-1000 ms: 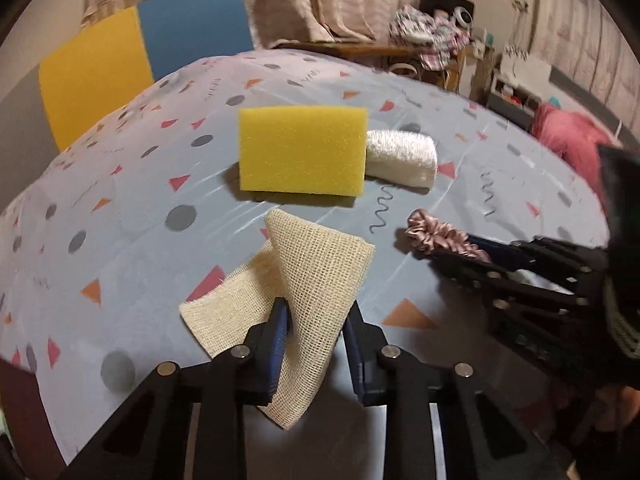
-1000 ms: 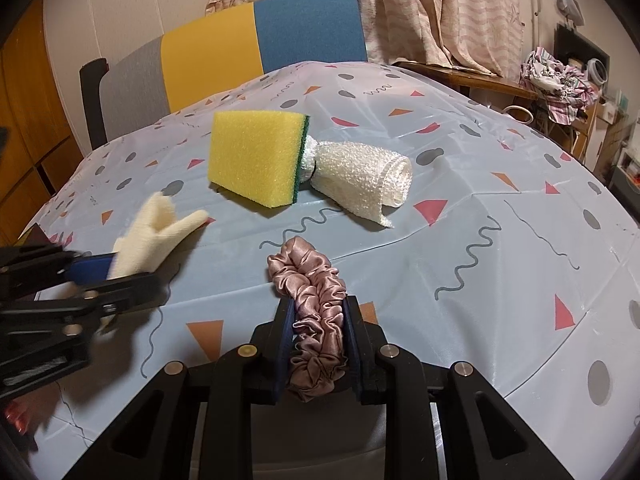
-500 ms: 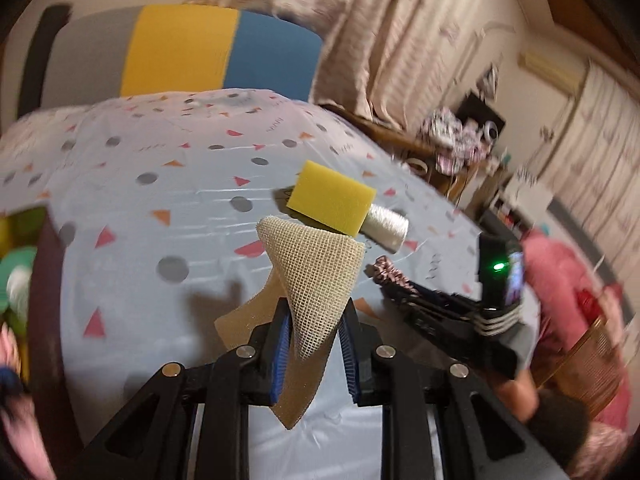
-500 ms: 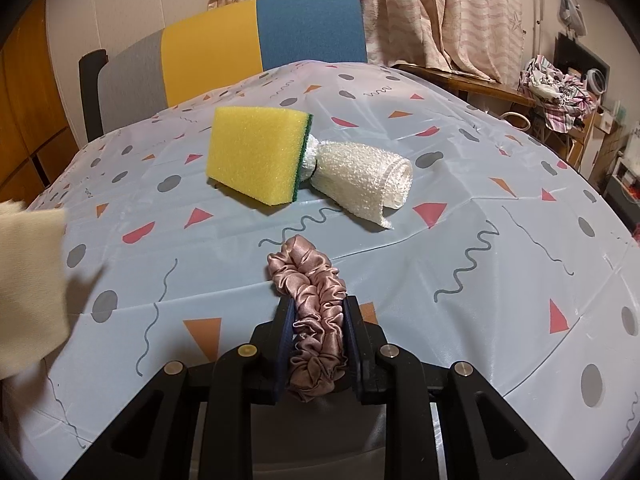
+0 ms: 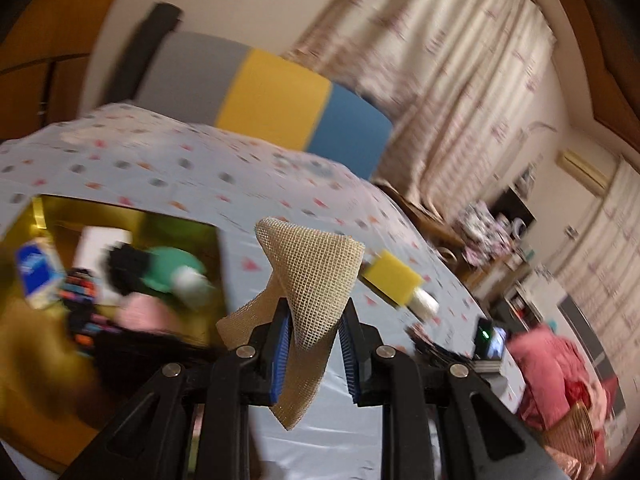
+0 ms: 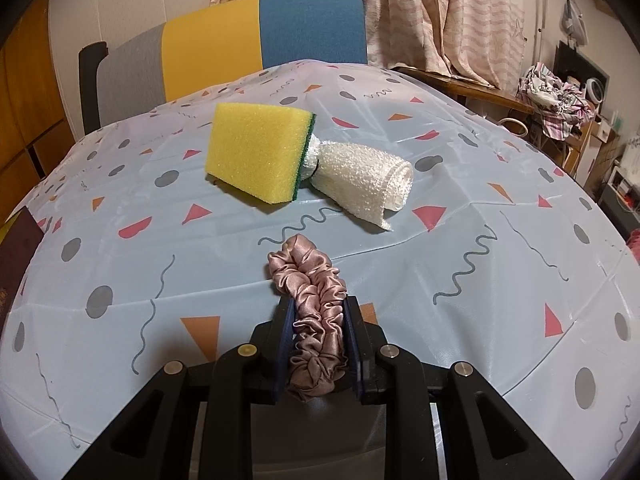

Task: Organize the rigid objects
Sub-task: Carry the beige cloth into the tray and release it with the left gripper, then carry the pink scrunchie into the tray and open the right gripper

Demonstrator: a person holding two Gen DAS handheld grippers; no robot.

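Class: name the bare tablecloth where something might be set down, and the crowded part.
Bare: tablecloth right of the scrunchie, and left of it below the sponge. Crowded: sponge against rolled cloth.

Blurred by motion across the whole left wrist view: jumbled items (image 5: 120, 280) in the yellow bin (image 5: 92, 216) at left, unidentifiable. Hidden between the pads: lower fold of the mesh cloth (image 5: 316, 276), near end of the pink scrunchie (image 6: 312, 312). Partly covered by the yellow sponge (image 6: 260, 152): the rolled white cloth (image 6: 360, 180).

Both wrist views near, facing the table (image 6: 400, 264), sharing sponge (image 5: 394, 280)
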